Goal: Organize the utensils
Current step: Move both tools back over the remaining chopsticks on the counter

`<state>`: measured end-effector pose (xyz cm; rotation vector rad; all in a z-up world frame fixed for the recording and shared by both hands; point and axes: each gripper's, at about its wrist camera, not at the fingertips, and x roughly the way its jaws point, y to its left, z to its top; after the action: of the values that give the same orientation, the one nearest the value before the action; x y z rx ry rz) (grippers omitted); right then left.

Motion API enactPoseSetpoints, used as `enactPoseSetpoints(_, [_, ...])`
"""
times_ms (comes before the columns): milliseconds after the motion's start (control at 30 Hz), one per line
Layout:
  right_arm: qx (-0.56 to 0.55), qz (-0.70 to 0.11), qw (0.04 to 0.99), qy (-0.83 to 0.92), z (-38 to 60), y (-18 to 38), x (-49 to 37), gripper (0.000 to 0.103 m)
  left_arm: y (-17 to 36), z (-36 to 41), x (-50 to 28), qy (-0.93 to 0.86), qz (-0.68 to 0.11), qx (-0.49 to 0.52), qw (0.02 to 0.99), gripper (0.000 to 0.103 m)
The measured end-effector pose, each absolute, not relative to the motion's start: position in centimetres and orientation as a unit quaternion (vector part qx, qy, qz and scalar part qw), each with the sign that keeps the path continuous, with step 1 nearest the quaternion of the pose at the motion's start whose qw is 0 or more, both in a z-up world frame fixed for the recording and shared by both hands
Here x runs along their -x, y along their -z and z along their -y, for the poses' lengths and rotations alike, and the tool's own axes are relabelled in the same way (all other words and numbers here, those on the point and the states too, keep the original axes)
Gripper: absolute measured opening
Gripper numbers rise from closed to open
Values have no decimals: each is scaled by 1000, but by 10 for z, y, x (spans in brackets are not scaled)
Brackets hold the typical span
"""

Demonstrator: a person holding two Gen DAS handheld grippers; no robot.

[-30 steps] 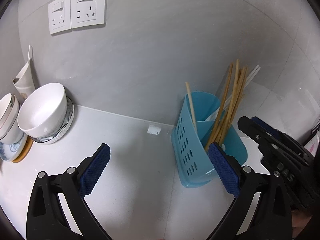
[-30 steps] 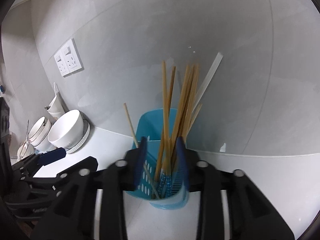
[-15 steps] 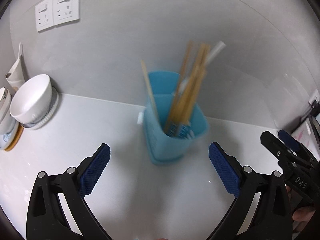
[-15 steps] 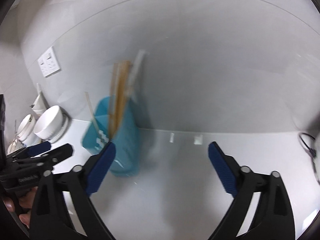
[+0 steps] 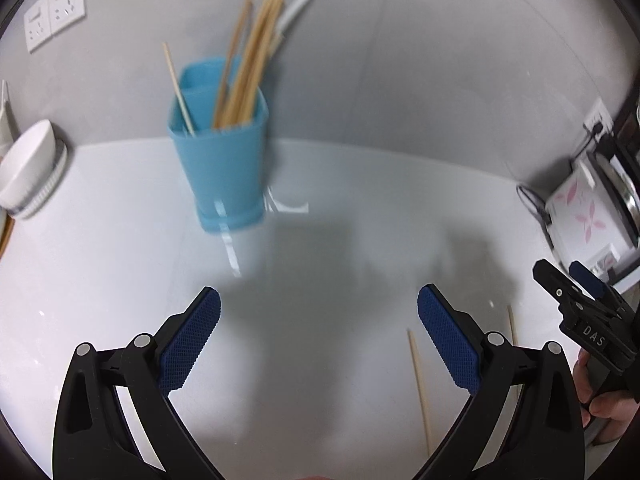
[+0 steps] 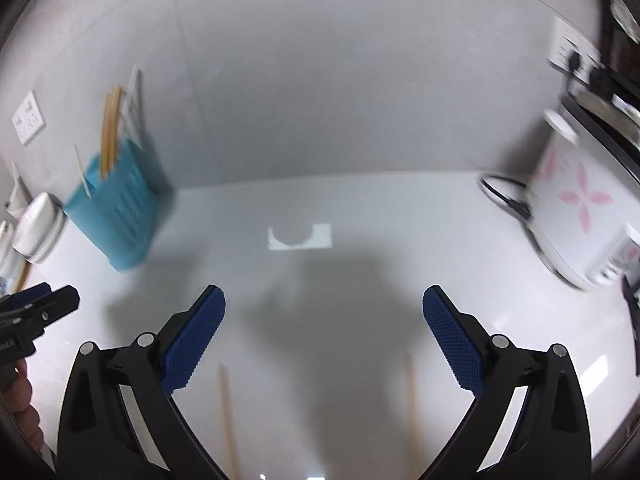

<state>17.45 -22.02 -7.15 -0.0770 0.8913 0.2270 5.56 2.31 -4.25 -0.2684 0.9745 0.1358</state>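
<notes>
Both views have swung away from the blue holder (image 5: 219, 160), now at 11 o'clock. Left gripper (image 5: 319, 344) and right gripper (image 6: 324, 340) stand spread, empty. Two loose chopsticks (image 6: 229, 420) lie at 6 o'clock on the counter (image 6: 380, 216).

A white bench (image 5: 100, 264) met a grey wall (image 5: 420, 60) carrying a pair of white sockets (image 5: 54, 10) at upper left. At the left edge sat a white bowl (image 5: 28, 164) on stacked dishes, and at the right stood a white appliance with pink flower prints (image 6: 576, 208), a black cord (image 6: 500, 196) looped beside it.
</notes>
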Motion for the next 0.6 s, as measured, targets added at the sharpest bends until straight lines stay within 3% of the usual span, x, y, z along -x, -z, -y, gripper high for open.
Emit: enactPoseSetpoints(600, [61,-528,843,-84,297,138,-146,95,120,74,-27,-51,-551,125,823,96])
